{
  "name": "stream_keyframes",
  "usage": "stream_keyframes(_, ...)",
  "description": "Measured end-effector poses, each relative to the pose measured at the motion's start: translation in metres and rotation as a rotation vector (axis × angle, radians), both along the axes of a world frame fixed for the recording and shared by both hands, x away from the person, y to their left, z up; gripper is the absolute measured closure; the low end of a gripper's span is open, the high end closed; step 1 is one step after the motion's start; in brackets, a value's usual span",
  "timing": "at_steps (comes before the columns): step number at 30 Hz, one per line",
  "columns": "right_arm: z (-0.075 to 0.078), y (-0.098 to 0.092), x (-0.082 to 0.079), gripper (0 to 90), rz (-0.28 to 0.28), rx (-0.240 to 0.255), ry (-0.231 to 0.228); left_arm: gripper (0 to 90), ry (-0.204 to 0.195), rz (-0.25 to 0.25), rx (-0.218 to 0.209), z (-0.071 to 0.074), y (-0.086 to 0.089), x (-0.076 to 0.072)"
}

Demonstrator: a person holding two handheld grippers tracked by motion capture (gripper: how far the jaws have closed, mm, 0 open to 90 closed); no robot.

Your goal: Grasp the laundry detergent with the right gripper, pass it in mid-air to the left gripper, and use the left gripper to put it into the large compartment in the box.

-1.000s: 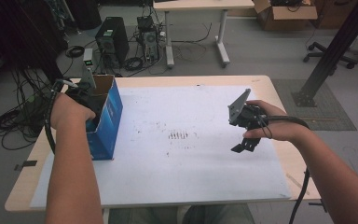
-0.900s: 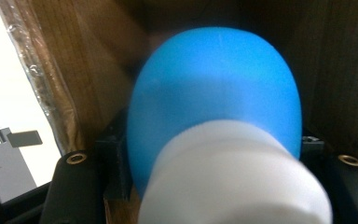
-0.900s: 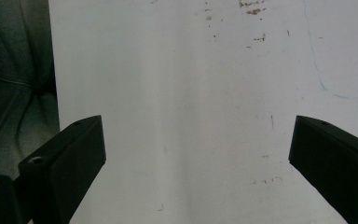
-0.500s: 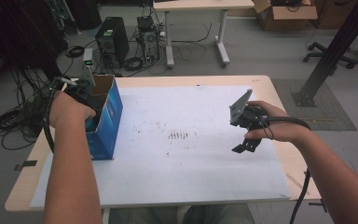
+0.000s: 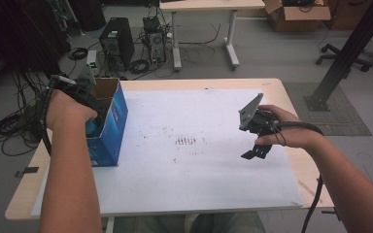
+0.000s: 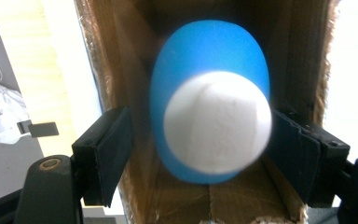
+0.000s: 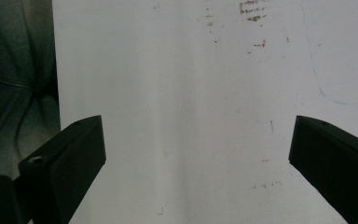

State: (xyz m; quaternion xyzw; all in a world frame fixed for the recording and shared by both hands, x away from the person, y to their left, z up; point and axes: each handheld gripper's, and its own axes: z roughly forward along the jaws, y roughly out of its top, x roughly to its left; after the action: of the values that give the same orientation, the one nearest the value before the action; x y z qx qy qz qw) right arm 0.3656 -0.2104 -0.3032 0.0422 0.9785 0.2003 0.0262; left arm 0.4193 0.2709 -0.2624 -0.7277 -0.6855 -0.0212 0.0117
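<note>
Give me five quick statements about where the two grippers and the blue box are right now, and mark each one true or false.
1. The left gripper is reaching into the open blue box. True.
2. A blue and white egg-shaped object sits between the left jaws. True, though whether both jaws touch it cannot be told.
3. The right gripper is clamped on a pen. False: its jaws stand wide apart with nothing between them.
4. The blue box stands at the right side of the table. False: it stands at the left edge.
5. The right gripper hangs over the white sheet with faint marks on it. True.
</note>
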Motion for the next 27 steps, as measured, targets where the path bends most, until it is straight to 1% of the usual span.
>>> stream_keyframes(4, 0.0, 0.0, -0.001, 3.9, 0.003, 0.003, -0.002, 22.1, -0.006, -0.013, 0.005, 0.007, -0.003, -0.003)
stream_keyframes(8, 0.001, 0.0, -0.002, 3.9, 0.005, 0.005, -0.003, 20.7, -0.008, -0.022, 0.012, 0.01, -0.005, -0.005)
stream_keyframes(13, 0.001, -0.001, -0.003, 3.9, 0.005, 0.007, -0.005, 19.7, -0.022, -0.032, 0.01, 0.015, -0.008, -0.007)
stream_keyframes(15, 0.002, -0.001, -0.003, 3.9, 0.006, 0.009, -0.007, 18.4, -0.018, -0.031, 0.009, 0.016, -0.009, -0.008)
stream_keyframes(19, 0.002, -0.002, -0.003, 3.8, 0.005, 0.008, -0.007, 16.3, -0.024, -0.033, 0.013, 0.02, -0.011, -0.011)
stream_keyframes(23, 0.002, -0.002, -0.004, 3.9, 0.006, 0.008, -0.009, 14.0, -0.025, -0.043, 0.02, 0.023, -0.013, -0.013)
stream_keyframes(25, 0.002, -0.002, -0.004, 3.8, 0.006, 0.009, -0.009, 12.3, -0.025, -0.044, 0.022, 0.024, -0.015, -0.014)
stream_keyframes(26, 0.002, -0.002, -0.004, 3.8, 0.008, 0.01, -0.009, 10.4, -0.026, -0.043, 0.031, 0.025, -0.017, -0.015)
stream_keyframes(27, 0.002, -0.002, -0.004, 3.8, 0.008, 0.01, -0.009, 8.8, -0.026, -0.043, 0.031, 0.025, -0.017, -0.015)
